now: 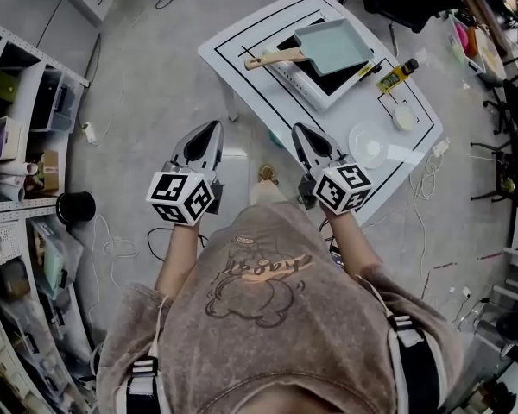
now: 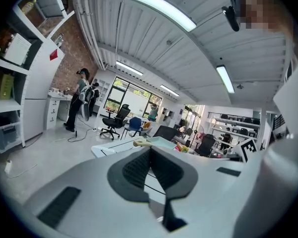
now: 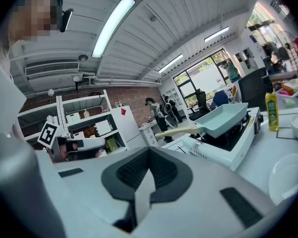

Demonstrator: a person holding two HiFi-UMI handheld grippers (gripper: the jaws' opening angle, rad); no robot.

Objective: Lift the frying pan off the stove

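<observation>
A pale green square frying pan (image 1: 332, 45) with a wooden handle (image 1: 274, 57) sits on a white portable stove (image 1: 315, 80) on a low white table (image 1: 233, 41). Both grippers hang in front of the person, short of the table and apart from the pan. My left gripper (image 1: 209, 128) is shut and holds nothing. The right gripper (image 1: 300, 130) is also shut and empty, close to the table's near edge. In the right gripper view the pan (image 3: 226, 119) and its handle (image 3: 176, 131) lie ahead to the right, beyond the closed right gripper (image 3: 149, 150). The left gripper (image 2: 150, 150) faces the pan (image 2: 161, 143) from farther off.
On the table right of the stove stand a yellow oil bottle (image 1: 397, 74), a small bowl (image 1: 405, 116) and a white plate (image 1: 368, 145). Shelving (image 1: 17, 145) with bins lines the left side, with a black cup (image 1: 75, 206) beside it. Cables trail on the floor.
</observation>
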